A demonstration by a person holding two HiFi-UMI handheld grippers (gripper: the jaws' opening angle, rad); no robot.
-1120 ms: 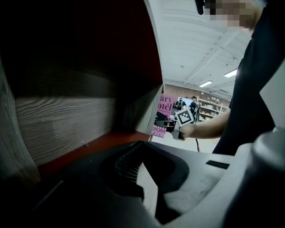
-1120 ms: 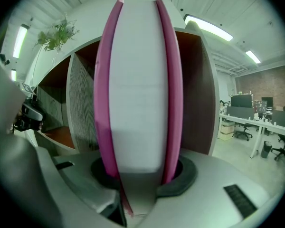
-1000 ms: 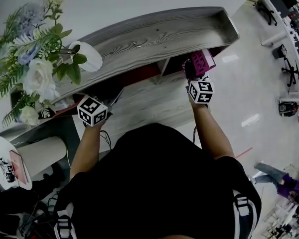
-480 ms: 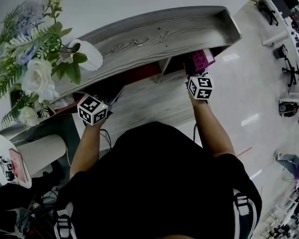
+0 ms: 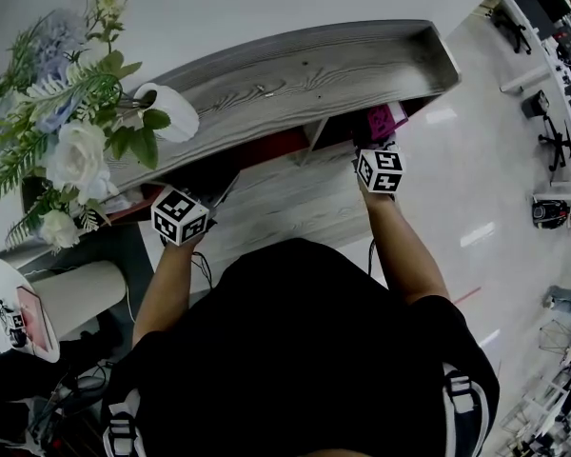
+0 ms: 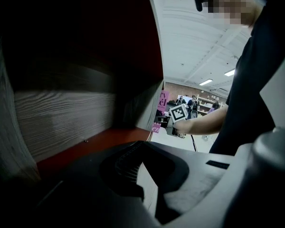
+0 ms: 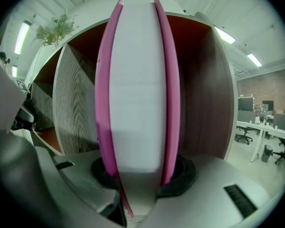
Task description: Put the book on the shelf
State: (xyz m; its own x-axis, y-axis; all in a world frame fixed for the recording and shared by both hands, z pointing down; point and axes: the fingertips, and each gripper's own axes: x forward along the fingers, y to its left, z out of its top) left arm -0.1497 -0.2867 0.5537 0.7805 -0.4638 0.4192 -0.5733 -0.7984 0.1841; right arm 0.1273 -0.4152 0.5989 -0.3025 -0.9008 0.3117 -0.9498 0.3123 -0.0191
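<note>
A pink book (image 5: 383,118) with white page edges (image 7: 135,89) stands upright in my right gripper (image 5: 366,139), which is shut on its lower end (image 7: 137,175). The book's far half is tucked under the top board of the grey wooden shelf (image 5: 295,74), in the right-hand compartment between a grey divider (image 7: 78,103) and a dark side wall (image 7: 204,94). My left gripper (image 5: 212,188) points into the left compartment; its jaws (image 6: 141,148) meet at the tips with nothing between them. From the left gripper view the book (image 6: 161,101) shows past the divider.
A white vase (image 5: 171,108) with flowers (image 5: 67,141) stands on the shelf's left end. A round white side table (image 5: 5,293) with a small pink item sits at lower left. Office chairs (image 5: 557,131) stand far right on the shiny floor.
The right gripper has carried the book a little further under the shelf's top board, so less of its pink cover shows. The left gripper has stayed put.
</note>
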